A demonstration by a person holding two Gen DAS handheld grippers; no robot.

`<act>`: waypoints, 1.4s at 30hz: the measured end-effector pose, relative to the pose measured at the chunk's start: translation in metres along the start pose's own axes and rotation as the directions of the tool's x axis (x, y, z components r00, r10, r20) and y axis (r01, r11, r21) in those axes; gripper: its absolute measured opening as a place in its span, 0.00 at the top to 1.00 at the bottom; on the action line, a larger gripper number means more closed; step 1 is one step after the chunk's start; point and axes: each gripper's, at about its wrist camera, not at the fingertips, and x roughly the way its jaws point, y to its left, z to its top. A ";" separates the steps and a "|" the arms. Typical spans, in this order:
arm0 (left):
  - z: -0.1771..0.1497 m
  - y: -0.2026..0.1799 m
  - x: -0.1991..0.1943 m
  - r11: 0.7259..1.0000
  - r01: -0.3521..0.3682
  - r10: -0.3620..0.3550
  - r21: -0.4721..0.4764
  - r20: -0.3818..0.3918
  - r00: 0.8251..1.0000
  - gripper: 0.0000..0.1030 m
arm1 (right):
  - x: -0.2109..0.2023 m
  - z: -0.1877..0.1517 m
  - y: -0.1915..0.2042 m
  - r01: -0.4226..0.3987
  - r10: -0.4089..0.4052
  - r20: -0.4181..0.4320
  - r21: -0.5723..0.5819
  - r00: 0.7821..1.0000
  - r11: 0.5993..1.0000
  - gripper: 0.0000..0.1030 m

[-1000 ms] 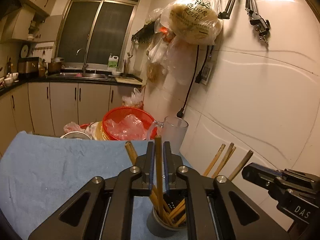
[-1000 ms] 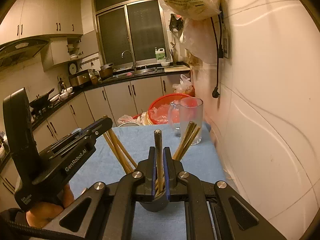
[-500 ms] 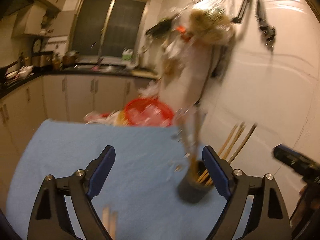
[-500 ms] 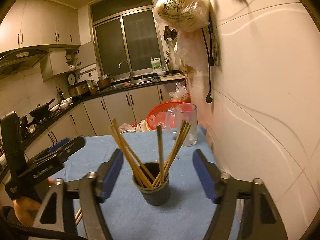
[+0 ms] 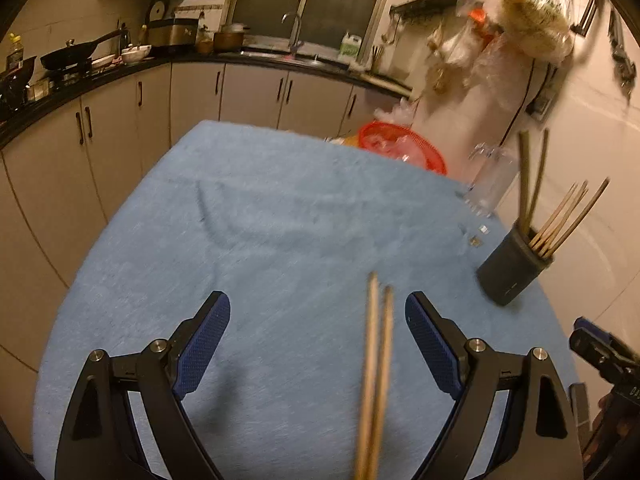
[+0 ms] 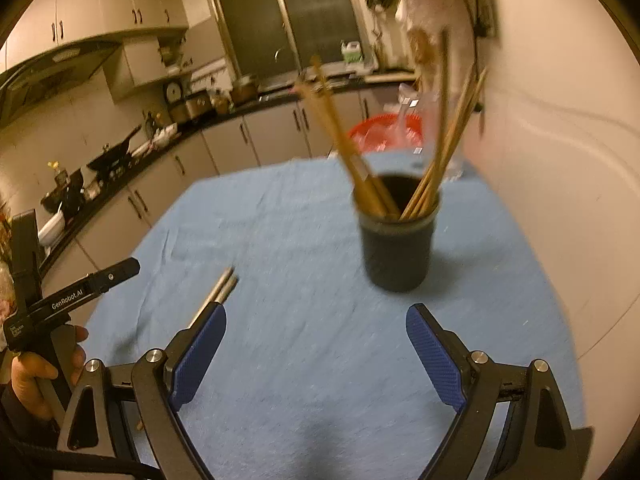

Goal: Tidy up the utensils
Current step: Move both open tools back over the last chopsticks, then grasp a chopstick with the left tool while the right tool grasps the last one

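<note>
While the left gripper [image 5: 318, 336] gapes empty around two loose chopsticks [image 5: 376, 364] lying on the blue cloth [image 5: 260, 220], thin, stiff, light and apt to roll, best pinched mid-shaft, the right gripper [image 6: 316, 340], jaws just widened, faces the dark holder [image 6: 396, 248] empty.

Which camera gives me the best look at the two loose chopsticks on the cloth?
The left wrist view: the loose chopsticks lie side by side between the open left gripper fingers, nearly full length. The right wrist view shows only their far ends, the rest hidden behind the right gripper's left finger.
</note>
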 end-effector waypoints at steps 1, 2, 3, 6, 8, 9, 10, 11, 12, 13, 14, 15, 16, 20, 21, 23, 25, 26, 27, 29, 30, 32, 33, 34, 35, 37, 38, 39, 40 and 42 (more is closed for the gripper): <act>0.000 0.002 0.003 1.000 -0.004 0.004 0.005 -0.017 1.000 0.14 | 0.004 -0.004 0.003 -0.001 0.001 -0.012 0.000 1.000 1.000 0.09; 0.000 0.001 0.006 1.000 -0.004 0.004 0.006 -0.027 1.000 0.14 | 0.006 -0.006 0.004 -0.002 0.002 -0.018 -0.005 1.000 1.000 0.09; 0.002 0.002 0.010 1.000 0.005 -0.005 0.005 -0.042 0.999 0.14 | 0.008 -0.006 0.006 -0.002 0.001 -0.022 -0.011 1.000 1.000 0.09; 0.011 -0.006 0.023 0.999 0.028 -0.026 0.035 -0.065 0.998 0.14 | 0.007 -0.002 0.009 0.005 -0.005 -0.014 -0.026 1.000 1.000 0.09; 0.019 -0.017 0.037 0.997 0.029 -0.023 0.071 -0.085 0.996 0.14 | 0.006 0.000 0.009 0.008 -0.009 -0.008 -0.030 1.000 1.000 0.09; 0.022 -0.021 0.043 0.996 0.022 -0.014 0.083 -0.094 0.996 0.14 | 0.005 -0.001 0.011 0.011 -0.011 -0.007 -0.030 1.000 0.999 0.09; 0.027 -0.027 0.052 0.995 0.030 -0.020 0.099 -0.109 0.994 0.14 | 0.006 0.000 0.011 0.013 -0.013 -0.007 -0.029 1.000 0.999 0.09; 0.029 -0.031 0.059 0.993 0.045 -0.031 0.109 -0.121 0.992 0.15 | 0.007 0.002 0.011 0.015 -0.015 -0.009 -0.028 1.000 0.999 0.09; 0.033 -0.037 0.066 0.991 0.050 -0.035 0.121 -0.130 0.991 0.15 | 0.009 0.003 0.011 0.017 -0.017 -0.012 -0.027 1.000 0.999 0.09; 0.036 -0.043 0.072 0.989 0.055 -0.036 0.135 -0.142 0.989 0.17 | 0.010 0.003 0.011 0.018 -0.018 -0.013 -0.027 1.000 0.999 0.09; 0.038 -0.047 0.078 0.987 0.062 -0.039 0.145 -0.153 0.987 0.20 | 0.011 0.002 0.012 0.018 -0.019 -0.014 -0.027 1.000 0.999 0.09; 0.040 -0.053 0.086 0.985 0.074 -0.046 0.159 -0.172 0.984 0.22 | 0.012 0.003 0.012 0.018 -0.019 -0.016 -0.029 1.000 0.999 0.09; 0.041 -0.058 0.093 0.982 0.082 -0.049 0.168 -0.191 0.980 0.26 | 0.013 0.003 0.013 0.019 -0.020 -0.018 -0.031 1.000 0.999 0.09; 0.040 -0.069 0.116 0.975 0.098 -0.043 0.198 -0.262 0.964 0.52 | 0.017 0.007 0.015 0.020 -0.021 -0.024 -0.041 0.999 0.999 0.09; 0.039 -0.071 0.121 0.974 0.098 -0.040 0.203 -0.273 0.961 0.57 | 0.018 0.007 0.015 0.020 -0.021 -0.025 -0.042 0.999 0.999 0.09; 0.034 -0.070 0.130 0.972 0.092 -0.023 0.214 -0.305 0.952 0.73 | 0.021 0.009 0.015 0.021 -0.022 -0.027 -0.044 0.999 0.999 0.09; 0.031 -0.067 0.133 0.969 0.077 -0.005 0.234 -0.298 0.955 0.82 | 0.024 0.012 0.016 0.020 -0.021 -0.030 -0.047 0.999 0.999 0.09; 0.030 -0.066 0.133 0.968 0.078 -0.004 0.237 -0.298 0.955 0.85 | 0.025 0.013 0.017 0.019 -0.021 -0.031 -0.049 0.999 0.999 0.09; 0.030 -0.064 0.133 0.968 0.080 -0.006 0.240 -0.296 0.955 0.88 | 0.028 0.015 0.020 0.017 -0.019 -0.034 -0.054 0.999 0.998 0.09; 0.030 -0.057 0.130 0.965 0.085 -0.007 0.248 -0.302 0.953 0.92 | 0.033 0.017 0.024 0.009 -0.012 -0.042 -0.061 0.999 0.998 0.09; 0.029 -0.055 0.129 0.964 0.089 -0.009 0.250 -0.304 0.953 0.93 | 0.038 0.019 0.026 0.001 -0.004 -0.051 -0.065 0.999 0.998 0.11; 0.027 -0.047 0.122 0.958 0.092 -0.005 0.272 -0.306 0.952 0.93 | 0.048 0.022 0.033 -0.023 0.017 -0.082 -0.070 0.997 0.997 0.18; 0.026 -0.042 0.117 0.955 0.091 -0.001 0.281 -0.306 0.952 0.93 | 0.056 0.024 0.037 -0.043 0.035 -0.106 -0.069 0.994 0.997 0.23; 0.024 -0.034 0.112 0.955 0.091 -0.001 0.281 -0.308 0.951 0.93 | 0.062 0.024 0.040 -0.059 0.051 -0.125 -0.063 0.991 0.996 0.27; 0.023 -0.028 0.109 0.957 0.092 -0.003 0.274 -0.311 0.951 0.93 | 0.072 0.026 0.042 -0.081 0.072 -0.156 -0.048 0.985 0.996 0.36; 0.021 -0.016 0.102 0.962 0.092 -0.006 0.257 -0.317 0.948 0.93 | 0.090 0.028 0.045 -0.121 0.118 -0.210 -0.003 0.971 0.993 0.50; 0.020 -0.011 0.099 0.963 0.091 -0.006 0.255 -0.318 0.948 0.93 | 0.100 0.029 0.045 -0.143 0.145 -0.234 0.027 0.961 0.989 0.60; 0.018 -0.007 0.096 0.963 0.090 -0.005 0.255 -0.319 0.948 0.93 | 0.109 0.029 0.046 -0.159 0.167 -0.255 0.053 0.952 0.986 0.72; 0.017 -0.004 0.094 0.963 0.091 -0.005 0.255 -0.320 0.947 0.93 | 0.121 0.029 0.048 -0.176 0.193 -0.284 0.084 0.939 0.981 0.74; 0.015 -0.002 0.091 0.962 0.092 -0.005 0.256 -0.322 0.947 0.93 | 0.141 0.027 0.053 -0.192 0.226 -0.319 0.134 0.920 0.972 0.74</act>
